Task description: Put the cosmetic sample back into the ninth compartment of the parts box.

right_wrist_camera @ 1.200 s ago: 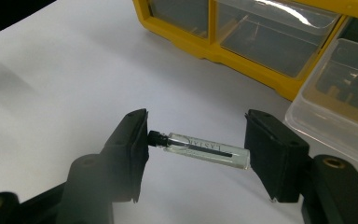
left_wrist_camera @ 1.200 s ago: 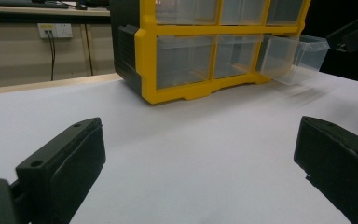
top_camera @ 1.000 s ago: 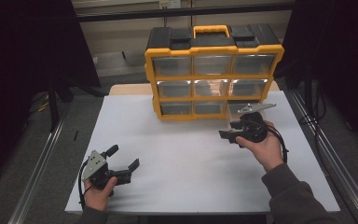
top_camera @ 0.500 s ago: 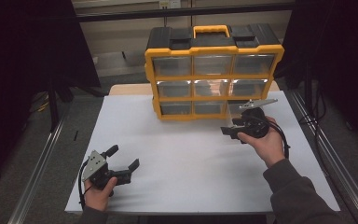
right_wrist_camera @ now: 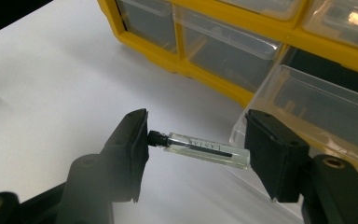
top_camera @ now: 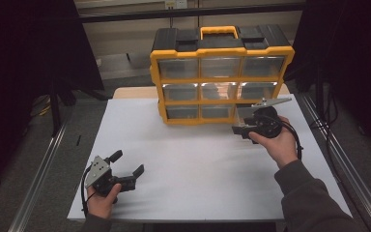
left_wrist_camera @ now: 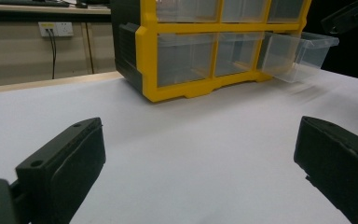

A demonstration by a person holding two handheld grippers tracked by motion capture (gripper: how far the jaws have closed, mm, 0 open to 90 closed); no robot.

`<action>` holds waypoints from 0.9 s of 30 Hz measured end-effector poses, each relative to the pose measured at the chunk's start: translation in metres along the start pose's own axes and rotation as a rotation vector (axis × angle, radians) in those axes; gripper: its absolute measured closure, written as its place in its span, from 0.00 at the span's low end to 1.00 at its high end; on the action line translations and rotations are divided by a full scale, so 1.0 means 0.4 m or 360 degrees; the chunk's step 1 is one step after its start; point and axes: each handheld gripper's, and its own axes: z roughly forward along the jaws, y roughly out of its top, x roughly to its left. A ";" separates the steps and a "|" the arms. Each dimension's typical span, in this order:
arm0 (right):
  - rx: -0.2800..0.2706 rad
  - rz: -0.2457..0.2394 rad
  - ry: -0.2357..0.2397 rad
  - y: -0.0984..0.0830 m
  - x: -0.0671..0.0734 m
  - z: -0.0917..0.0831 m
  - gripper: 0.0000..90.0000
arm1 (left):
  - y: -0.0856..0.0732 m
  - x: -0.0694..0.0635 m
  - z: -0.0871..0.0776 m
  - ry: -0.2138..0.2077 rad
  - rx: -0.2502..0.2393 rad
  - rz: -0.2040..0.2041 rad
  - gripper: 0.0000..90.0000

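A yellow organizer [top_camera: 220, 99] with clear drawers stands at the back of the white table [top_camera: 198, 169]. Its bottom right drawer [right_wrist_camera: 326, 112] is pulled out, and it also appears as the open drawer [left_wrist_camera: 300, 51] in the left gripper view. My right gripper [right_wrist_camera: 200, 142] is shut on a small glass vial [right_wrist_camera: 205, 150] with a black cap, gripped end to end just in front of that drawer. In the high view the right gripper [top_camera: 241, 130] hovers by the organizer's lower right corner. My left gripper [top_camera: 127, 163] rests open at the front left, with nothing between its jaws [left_wrist_camera: 200, 154].
Metal rails [top_camera: 38, 174] run along both sides of the table. Behind the organizer lies the table's wooden back edge [top_camera: 130, 92]. The space around the table is dark.
My right gripper has edged slightly toward the organizer with the vial still in it. The left gripper has stayed where it was.
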 end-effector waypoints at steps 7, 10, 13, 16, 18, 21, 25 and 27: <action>0.0000 0.0021 -0.0026 0.004 -0.016 0.000 0.44 | -0.001 0.001 -0.001 -0.0005 0.0003 0.0001 0.03; -0.0002 0.0023 -0.0039 0.008 -0.025 0.001 0.44 | 0.000 0.000 -0.001 0.0003 0.0004 -0.0002 0.02; 0.0003 0.0024 -0.0049 0.011 -0.028 0.001 0.44 | 0.000 -0.001 0.000 -0.0008 0.0002 -0.0006 0.02; 0.0008 0.0030 -0.0061 0.016 -0.033 0.001 0.44 | -0.001 0.000 -0.001 -0.0008 0.0001 -0.0006 0.02; 0.0005 0.0028 -0.0073 0.019 -0.039 0.002 0.44 | 0.000 0.001 -0.002 0.0011 0.0004 0.0010 0.02; 0.0007 0.0039 -0.0081 0.021 -0.042 0.002 0.44 | 0.000 0.000 -0.002 0.0002 0.0001 0.0000 0.03; 0.0002 0.0039 -0.0095 0.023 -0.049 0.002 0.44 | 0.000 0.000 -0.002 0.0002 0.0002 0.0001 0.02; 0.0009 0.0051 -0.0103 0.024 -0.051 0.002 0.44 | 0.000 0.000 -0.002 0.0004 0.0001 0.0000 0.03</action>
